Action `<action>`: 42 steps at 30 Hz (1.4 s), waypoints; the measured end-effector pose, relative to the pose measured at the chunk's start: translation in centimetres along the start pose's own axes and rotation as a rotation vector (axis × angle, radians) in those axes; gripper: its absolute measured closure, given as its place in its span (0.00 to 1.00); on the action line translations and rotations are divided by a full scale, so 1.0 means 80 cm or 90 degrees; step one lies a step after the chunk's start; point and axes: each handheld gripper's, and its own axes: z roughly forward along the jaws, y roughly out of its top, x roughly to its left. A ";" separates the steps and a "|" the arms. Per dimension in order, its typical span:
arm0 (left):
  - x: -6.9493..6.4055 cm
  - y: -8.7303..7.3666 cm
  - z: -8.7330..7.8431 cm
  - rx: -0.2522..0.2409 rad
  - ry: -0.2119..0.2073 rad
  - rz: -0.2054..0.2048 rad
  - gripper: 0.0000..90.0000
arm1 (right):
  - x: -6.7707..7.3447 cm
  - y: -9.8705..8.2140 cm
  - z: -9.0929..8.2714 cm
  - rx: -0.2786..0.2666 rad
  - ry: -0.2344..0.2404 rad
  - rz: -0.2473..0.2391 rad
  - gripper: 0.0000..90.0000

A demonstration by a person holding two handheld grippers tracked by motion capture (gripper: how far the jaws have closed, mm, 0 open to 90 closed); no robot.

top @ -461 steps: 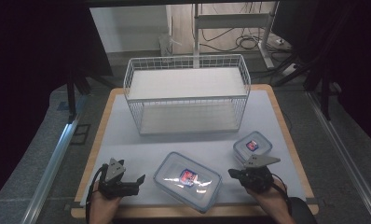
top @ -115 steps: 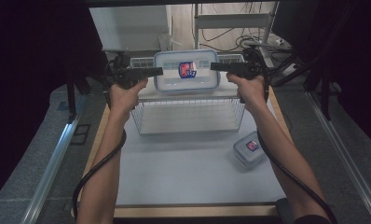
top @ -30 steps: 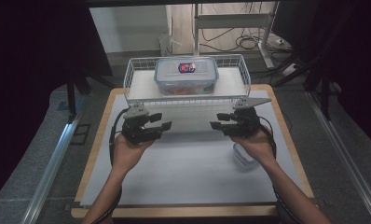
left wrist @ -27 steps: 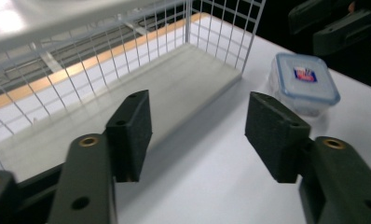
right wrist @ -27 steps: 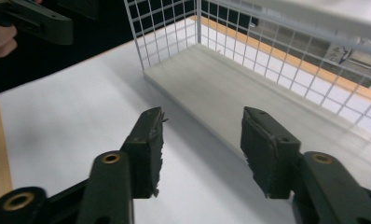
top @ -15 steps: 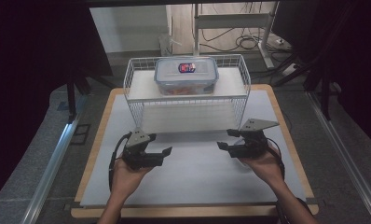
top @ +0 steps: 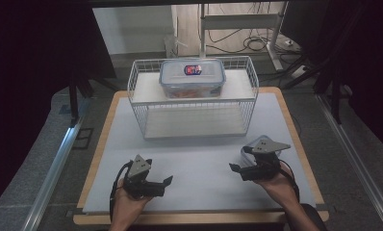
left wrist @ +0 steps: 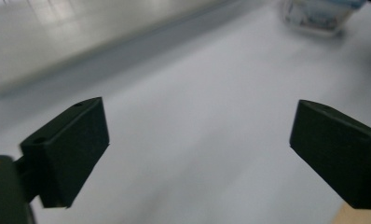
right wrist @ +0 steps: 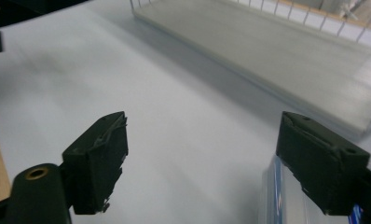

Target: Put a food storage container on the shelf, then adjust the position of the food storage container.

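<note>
Big box point(top: 192, 78) on rack point(top: 249, 103); both tongs, left point(top: 153, 185) and right point(top: 240, 169), just opened, empty, lower frame. Next: grab small box point(top: 251, 149) beside right.

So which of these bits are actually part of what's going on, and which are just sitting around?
Part of the job:
- large box on top of the wire rack
- small box by the right gripper
- left gripper, fingers apart, nothing between them

Just lying about:
- cables on the floor behind the table
</note>
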 end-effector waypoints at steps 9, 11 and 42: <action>0.003 -0.021 -0.001 0.023 0.034 0.013 0.02 | -0.005 -0.021 0.006 0.025 -0.016 0.013 0.16; 0.003 -0.022 0.000 0.023 0.035 0.014 0.02 | -0.006 -0.022 0.007 0.030 -0.019 0.015 0.16; 0.006 -0.025 0.004 0.025 0.032 0.018 0.03 | -0.122 -0.030 -0.059 0.021 -0.175 0.131 1.00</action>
